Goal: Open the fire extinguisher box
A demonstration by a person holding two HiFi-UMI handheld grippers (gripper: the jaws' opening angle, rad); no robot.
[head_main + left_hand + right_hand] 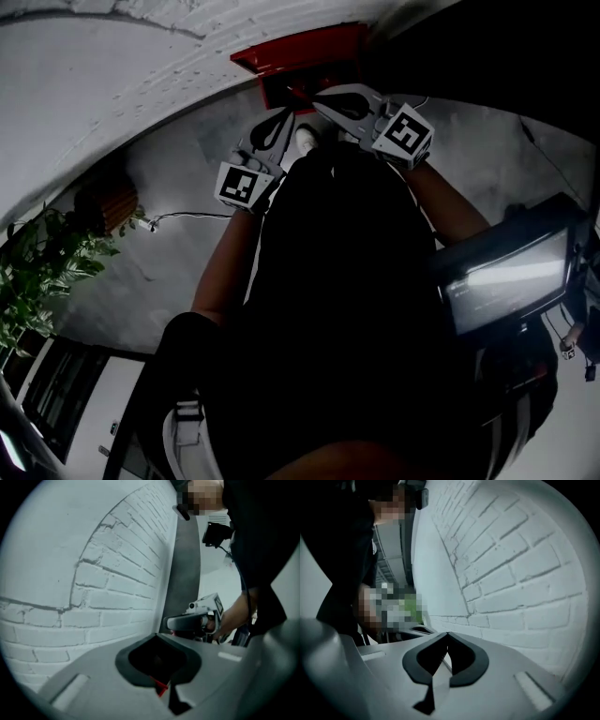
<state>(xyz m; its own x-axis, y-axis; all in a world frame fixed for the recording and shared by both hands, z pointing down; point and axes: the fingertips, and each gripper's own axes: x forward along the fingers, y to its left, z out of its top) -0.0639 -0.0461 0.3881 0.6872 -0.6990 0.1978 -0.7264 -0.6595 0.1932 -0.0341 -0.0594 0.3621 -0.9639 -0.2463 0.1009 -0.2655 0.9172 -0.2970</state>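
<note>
Fire extinguisher box (298, 58), red, sits at the top middle of the head view, against the white brick wall (112, 66). Just below it in the frame are both grippers. The left gripper (284, 114) has its jaws pressed together on nothing. The right gripper (321, 101) is also closed and empty.

- Box (298, 58), upper centre of head view: lower front covered by left gripper (284, 112) and right gripper (321, 99); latch not discernible.
- Plant (37, 272): cut by left edge.
- Screen (511, 281): cut by right edge, display unreadable.
- Floor (169, 206): centre hidden by torso (347, 309).
- Red speck (161, 686), low centre between left jaws: too small to identify.
</note>
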